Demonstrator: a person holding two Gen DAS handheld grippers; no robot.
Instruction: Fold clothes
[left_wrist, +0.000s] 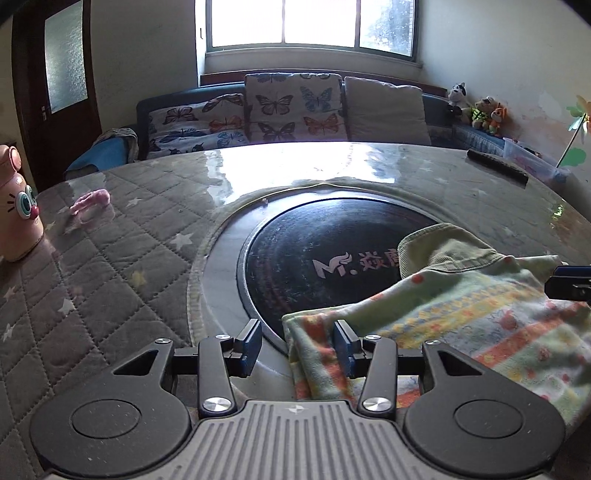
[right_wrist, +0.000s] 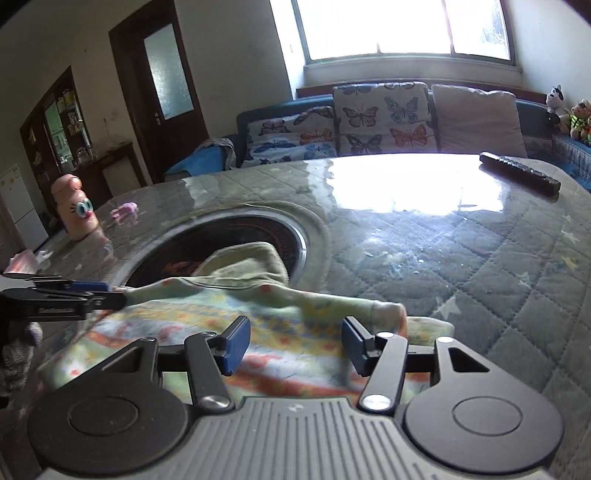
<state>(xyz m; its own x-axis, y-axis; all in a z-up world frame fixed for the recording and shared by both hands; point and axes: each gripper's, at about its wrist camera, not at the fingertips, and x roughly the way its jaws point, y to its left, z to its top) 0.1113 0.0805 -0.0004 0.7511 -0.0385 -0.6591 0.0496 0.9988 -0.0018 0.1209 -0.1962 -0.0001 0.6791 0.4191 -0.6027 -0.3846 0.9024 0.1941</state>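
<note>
A small light-green garment (left_wrist: 461, 306) with orange and yellow patterned bands lies rumpled on the table, partly over the black round hob (left_wrist: 314, 258). My left gripper (left_wrist: 298, 349) is open at the garment's left corner, with the cloth edge lying between its fingers (left_wrist: 345, 349). The right gripper (left_wrist: 569, 284) shows at that view's right edge. In the right wrist view, my right gripper (right_wrist: 295, 345) is open low over the garment (right_wrist: 258, 310), near its right end. The left gripper (right_wrist: 74, 295) is seen side-on at the garment's left edge, above a gloved hand (right_wrist: 14, 354).
The round table (left_wrist: 110, 258) has a grey quilted star cover under a glossy sheet. A pink cartoon bottle (right_wrist: 75, 210) and a small pink item (left_wrist: 92, 201) sit at the left, a black remote (right_wrist: 519, 173) at the far right. A butterfly-print sofa (left_wrist: 277, 107) stands behind.
</note>
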